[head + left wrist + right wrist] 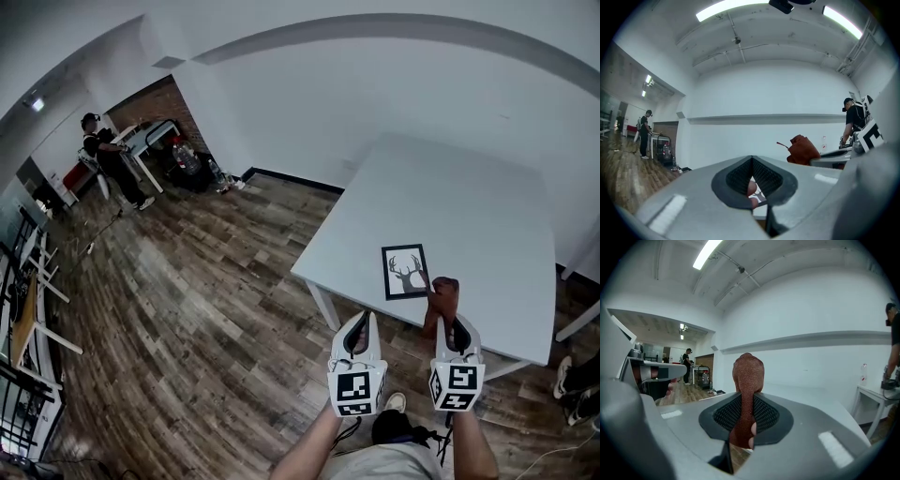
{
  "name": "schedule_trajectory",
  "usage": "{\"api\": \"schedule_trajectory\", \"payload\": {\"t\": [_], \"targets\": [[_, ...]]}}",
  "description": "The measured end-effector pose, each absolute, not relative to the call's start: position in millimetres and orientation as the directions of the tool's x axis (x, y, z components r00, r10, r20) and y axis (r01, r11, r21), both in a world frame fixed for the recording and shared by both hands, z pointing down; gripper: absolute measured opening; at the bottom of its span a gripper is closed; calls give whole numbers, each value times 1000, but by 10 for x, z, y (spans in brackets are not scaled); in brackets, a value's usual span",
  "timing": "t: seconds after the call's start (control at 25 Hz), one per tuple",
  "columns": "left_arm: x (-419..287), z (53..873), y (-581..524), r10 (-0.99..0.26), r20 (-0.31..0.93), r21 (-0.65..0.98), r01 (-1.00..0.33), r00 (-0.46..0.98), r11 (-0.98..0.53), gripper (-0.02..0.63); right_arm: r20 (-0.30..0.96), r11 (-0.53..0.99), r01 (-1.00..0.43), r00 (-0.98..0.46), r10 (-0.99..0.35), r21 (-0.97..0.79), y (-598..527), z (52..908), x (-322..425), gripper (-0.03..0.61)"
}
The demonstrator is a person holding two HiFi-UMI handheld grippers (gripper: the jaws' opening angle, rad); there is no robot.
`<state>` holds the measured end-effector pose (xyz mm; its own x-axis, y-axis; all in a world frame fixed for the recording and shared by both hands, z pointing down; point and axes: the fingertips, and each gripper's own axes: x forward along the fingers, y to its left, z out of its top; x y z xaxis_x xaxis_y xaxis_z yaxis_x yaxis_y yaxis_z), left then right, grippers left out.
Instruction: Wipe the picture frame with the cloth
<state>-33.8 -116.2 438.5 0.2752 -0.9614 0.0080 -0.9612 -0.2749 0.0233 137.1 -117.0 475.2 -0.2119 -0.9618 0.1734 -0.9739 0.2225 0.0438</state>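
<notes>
A black picture frame (405,272) with a deer silhouette lies flat near the front edge of the white table (469,187). My right gripper (448,321) is shut on a reddish-brown cloth (443,292), which sticks up from its jaws just right of the frame's lower corner. In the right gripper view the cloth (747,373) stands upright between the pads. My left gripper (367,317) hovers off the table's front edge, left of the right one, shut on nothing. From the left gripper view (752,160) the cloth (803,149) shows to the right.
Wood floor (187,309) lies left of and in front of the table. A person (111,159) stands far off at the back left by another table with clutter. Another person (855,117) stands to the right. A shoe (565,375) and a white table leg (579,322) are at the right edge.
</notes>
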Motion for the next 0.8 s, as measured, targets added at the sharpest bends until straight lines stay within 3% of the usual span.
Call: {"api": "schedule_trajectory", "payload": {"t": [0.44,0.8], "targets": [[148,4308,-2338,-966,10,5,-966,258,-258,0,183,250,-968,-244,-952,8,-2391,4771,1801,89],[84,4379,-2822,-965,16,-13,-965,263,-263,0,254,263,-965,-256,-933,-5,-2861,5058,1629,89]]}}
